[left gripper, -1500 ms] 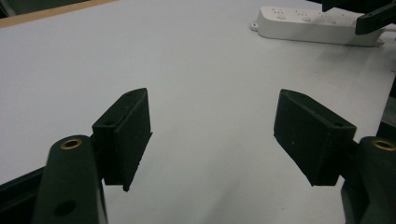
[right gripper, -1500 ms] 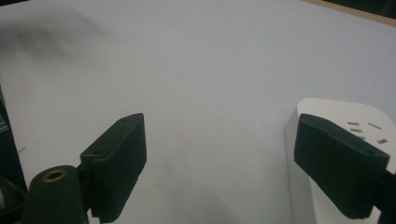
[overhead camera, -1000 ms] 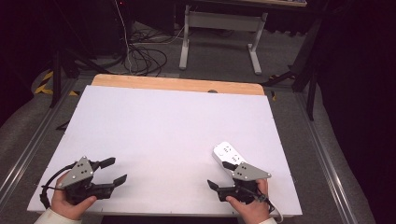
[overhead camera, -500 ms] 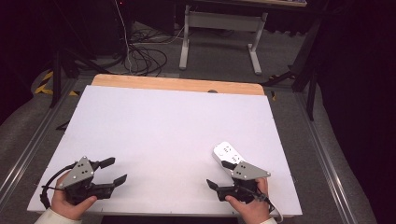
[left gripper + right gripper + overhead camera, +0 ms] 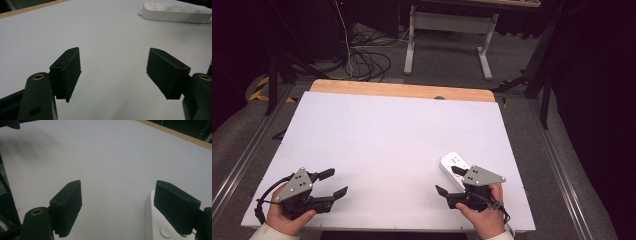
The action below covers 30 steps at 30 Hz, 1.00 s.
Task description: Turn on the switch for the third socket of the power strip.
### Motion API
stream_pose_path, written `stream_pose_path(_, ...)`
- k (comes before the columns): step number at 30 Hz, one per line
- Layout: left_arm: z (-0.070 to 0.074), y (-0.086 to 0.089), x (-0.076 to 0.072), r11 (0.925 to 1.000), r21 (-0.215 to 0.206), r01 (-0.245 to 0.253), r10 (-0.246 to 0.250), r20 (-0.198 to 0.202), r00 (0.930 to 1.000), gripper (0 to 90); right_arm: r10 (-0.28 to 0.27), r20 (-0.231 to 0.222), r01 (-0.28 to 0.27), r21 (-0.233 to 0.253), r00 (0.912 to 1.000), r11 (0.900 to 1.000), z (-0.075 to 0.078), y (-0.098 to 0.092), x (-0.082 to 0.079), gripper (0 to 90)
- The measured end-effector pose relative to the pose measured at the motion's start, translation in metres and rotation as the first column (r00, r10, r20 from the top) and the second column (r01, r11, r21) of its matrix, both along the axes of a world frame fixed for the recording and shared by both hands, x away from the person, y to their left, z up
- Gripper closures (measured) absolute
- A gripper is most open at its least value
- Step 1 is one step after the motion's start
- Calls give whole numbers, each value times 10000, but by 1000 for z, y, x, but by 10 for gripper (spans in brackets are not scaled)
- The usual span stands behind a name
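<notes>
Barely any change: right gripper (image 5: 452, 181) has edged closer to the power strip (image 5: 453, 164).
Both grippers wide open, holding nothing; left gripper (image 5: 332, 182) idle at 7 o'clock on the desk (image 5: 392, 140); grasp pending.

Nudged a touch forward over the last second: right gripper (image 5: 448, 180), grey plate (image 5: 482, 176) on top and holding hand (image 5: 484, 217) behind, all as one. Now overlapping more of the near end of the white power strip (image 5: 452, 161), with the outer jaw directly above that end in the high view and close over it in the right gripper view, and less bare strip left ahead of the tongs than before. Only a slight shift, too small to gauge more finely.
</notes>
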<state>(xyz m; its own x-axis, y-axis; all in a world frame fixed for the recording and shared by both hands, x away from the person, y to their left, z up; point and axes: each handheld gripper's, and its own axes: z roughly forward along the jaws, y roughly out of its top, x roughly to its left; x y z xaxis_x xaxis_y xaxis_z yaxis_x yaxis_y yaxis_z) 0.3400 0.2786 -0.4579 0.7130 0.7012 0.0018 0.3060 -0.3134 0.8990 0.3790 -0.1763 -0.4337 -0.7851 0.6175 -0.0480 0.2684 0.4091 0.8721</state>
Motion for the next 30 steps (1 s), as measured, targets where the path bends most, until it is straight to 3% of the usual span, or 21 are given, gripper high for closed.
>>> stream_pose_path(16,0,-1,0,9999,138,-52,51,73,10000,280,-184,-32,184,94,9998,9998,21,-5,12,251)
stream_pose_path(23,0,0,0,9998,159,-73,73,43,10000,281,-258,-115,259,91,9996,9996,24,-7,16,271)
stream_pose_path(28,0,-1,0,9998,186,-52,51,22,10000,283,-337,-249,335,-102,9991,9994,25,-11,19,383)
stream_pose_path(30,0,-1,0,9998,197,-57,56,7,10000,283,-255,-345,239,-458,9991,9987,27,-13,22,514)
